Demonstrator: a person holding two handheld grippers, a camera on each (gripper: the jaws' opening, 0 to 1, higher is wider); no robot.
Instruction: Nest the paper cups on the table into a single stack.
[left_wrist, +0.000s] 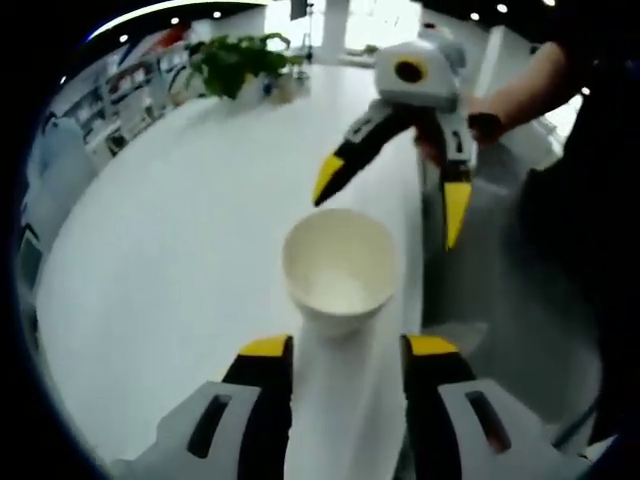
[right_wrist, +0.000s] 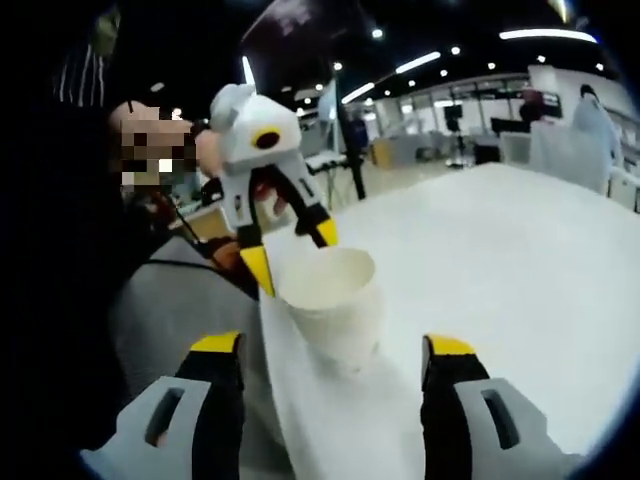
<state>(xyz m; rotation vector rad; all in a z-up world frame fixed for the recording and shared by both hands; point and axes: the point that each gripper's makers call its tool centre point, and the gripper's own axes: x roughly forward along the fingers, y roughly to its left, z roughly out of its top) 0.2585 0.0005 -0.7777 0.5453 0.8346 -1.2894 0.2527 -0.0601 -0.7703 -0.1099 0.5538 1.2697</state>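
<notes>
- Evidently, a white paper cup stack (left_wrist: 338, 300) is held in the left gripper (left_wrist: 345, 362), whose yellow-tipped jaws press against the stack's sides at the bottom centre of the left gripper view; the cups are most likely gripped low down so that the open mouth is left free to take another cup.
- The mouth of the top cup is turned towards the camera in the centre of that frame, and its hollow looks empty.
- The right gripper (left_wrist: 390, 205) is seen in the upper right of the left gripper view, its jaws spread wide with nothing between them, just beyond the cup's rim; this is judged to be a gripper ready for another cup or just clear of the stack.
- A person's hand (left_wrist: 480, 125) is seen behind that gripper, at the right of the frame.
- The white table (left_wrist: 180, 250) takes up the left and centre of the frame, and a green potted plant (left_wrist: 235, 62) stands at its far end, upper left.
- From the right gripper view, the opposite side is given: the stack (right_wrist: 330, 300) is seen from outside, in the centre, with the left gripper (right_wrist: 290, 255) reaching in from the upper left, its tips at the rim.
- That view's own jaws, at the bottom of the frame, stand well apart with nothing gripped.
- No loose cup can be made out on the table (right_wrist: 520, 260) in either view, so the nesting is judged nearly or wholly done.
</notes>
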